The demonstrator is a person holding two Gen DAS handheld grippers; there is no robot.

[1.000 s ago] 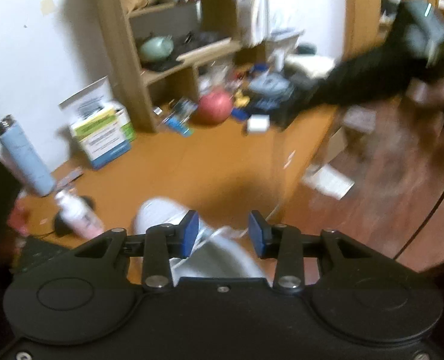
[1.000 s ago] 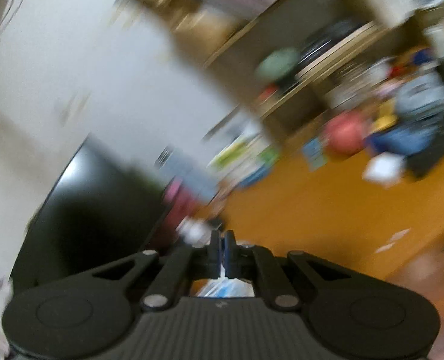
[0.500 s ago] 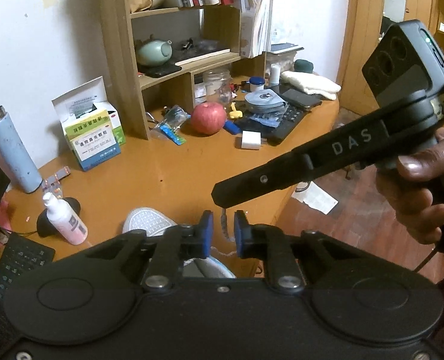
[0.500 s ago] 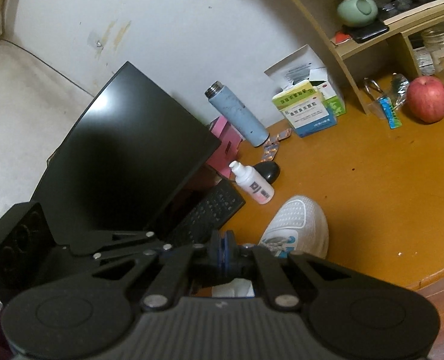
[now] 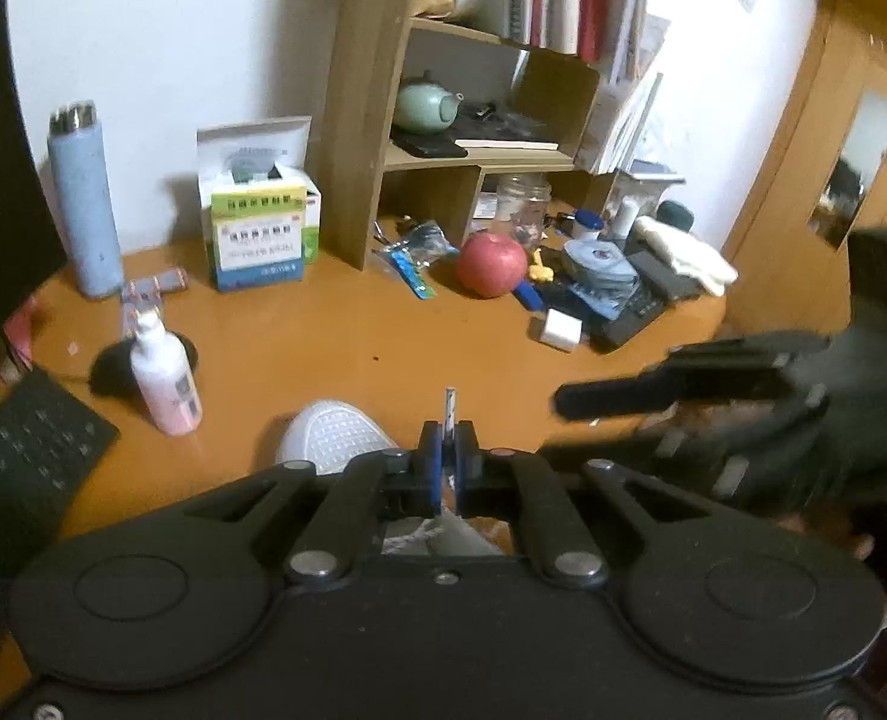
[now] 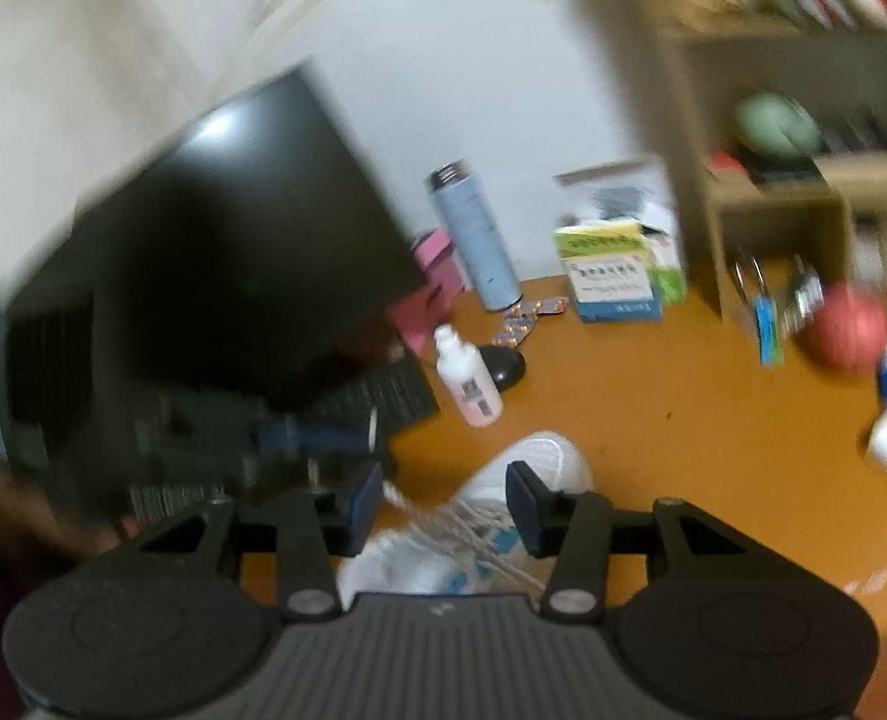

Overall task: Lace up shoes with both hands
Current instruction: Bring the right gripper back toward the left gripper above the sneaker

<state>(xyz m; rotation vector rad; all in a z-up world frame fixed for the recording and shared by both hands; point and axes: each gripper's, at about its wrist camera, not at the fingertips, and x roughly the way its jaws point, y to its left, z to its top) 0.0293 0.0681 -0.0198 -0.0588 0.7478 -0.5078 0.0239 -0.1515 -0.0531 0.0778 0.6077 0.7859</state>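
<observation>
Here the left gripper (image 5: pixel 448 456) is clamped on a lace tip (image 5: pixel 450 405), which pokes up between its pads. The white shoe (image 5: pixel 329 435) lies on the desk (image 5: pixel 323 336) just below and ahead of it. The right gripper (image 6: pixel 440 498) is opening, nothing pinched; the shoe's laces (image 6: pixel 473 531) sit under its spread pads.

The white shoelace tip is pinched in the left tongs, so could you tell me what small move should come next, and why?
Probably draw the left tongs back to pull slack through. They are shut on the white shoelace tip, which stands up between the pads, while the right tongs are opening with nothing gripped above the white mesh sneaker.
</observation>
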